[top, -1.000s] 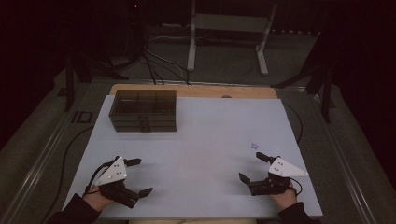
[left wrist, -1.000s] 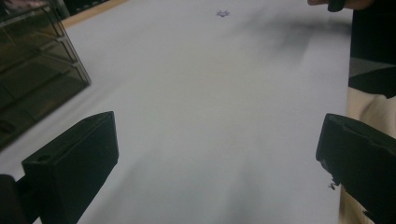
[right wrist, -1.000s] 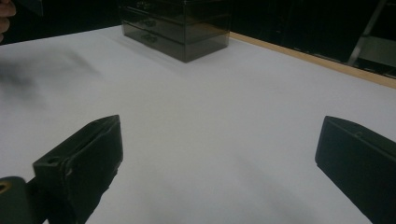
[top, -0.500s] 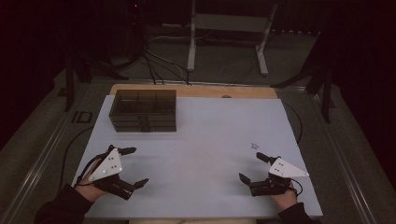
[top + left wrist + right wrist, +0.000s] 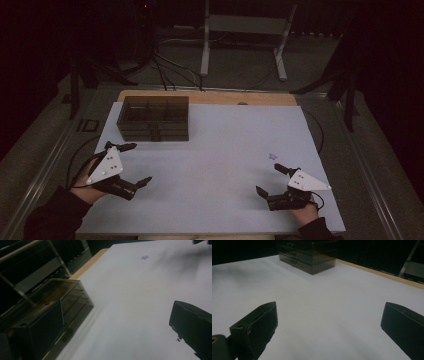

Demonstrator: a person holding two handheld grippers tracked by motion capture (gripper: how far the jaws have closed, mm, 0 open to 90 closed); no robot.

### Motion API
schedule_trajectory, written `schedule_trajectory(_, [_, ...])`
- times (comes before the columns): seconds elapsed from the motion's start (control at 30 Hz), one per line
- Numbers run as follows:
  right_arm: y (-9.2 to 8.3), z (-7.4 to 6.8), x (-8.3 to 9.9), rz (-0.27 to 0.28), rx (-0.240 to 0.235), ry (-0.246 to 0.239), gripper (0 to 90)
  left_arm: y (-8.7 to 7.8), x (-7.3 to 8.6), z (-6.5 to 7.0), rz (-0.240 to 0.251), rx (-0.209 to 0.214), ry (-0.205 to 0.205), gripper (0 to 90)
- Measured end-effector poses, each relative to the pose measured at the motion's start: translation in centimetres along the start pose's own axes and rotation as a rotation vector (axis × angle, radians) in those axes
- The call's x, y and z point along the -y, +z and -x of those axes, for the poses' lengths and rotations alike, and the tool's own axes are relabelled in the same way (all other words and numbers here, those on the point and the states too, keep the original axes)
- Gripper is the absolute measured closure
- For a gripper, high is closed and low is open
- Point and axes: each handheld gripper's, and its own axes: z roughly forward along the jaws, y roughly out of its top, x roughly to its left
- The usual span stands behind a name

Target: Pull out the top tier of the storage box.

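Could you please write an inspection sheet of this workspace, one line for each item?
Surface: white table top, wooden strip at far edge, small purple mark.
Job's things: dark clear box with compartments, far left.
Clutter: nothing seen.
Grippers: left gripper open, nearest the box; right gripper open; both hold nothing.
Cables: one trails left of the table; more on the floor behind.
Surroundings: dark room, metal stand.
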Motion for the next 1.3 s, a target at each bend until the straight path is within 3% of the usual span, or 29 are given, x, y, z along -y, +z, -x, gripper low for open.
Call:
schedule_trajectory(0.6, [-0.1,0.0,0.0,0.01,-0.007,0.009,1.0,1.0,-0.8,-2.1,-0.057,-0.064,0.046,0.0])
schedule_trajectory(0.87, [-0.2,0.1,0.0,0.016,-0.003,0.021,0.9,1.8,-1.1,-3.1,-0.096,-0.117,0.063,0.0])
schedule_trajectory(1.07, [-0.1,0.1,0.0,0.012,-0.004,0.02,1.0,2.8,-1.0,-3.7,-0.143,-0.147,0.097,0.0])
schedule_trajectory(1.3, [-0.2,0.1,0.0,0.011,-0.003,0.026,1.0,4.2,-0.5,-3.9,-0.228,-0.153,0.144,0.0])
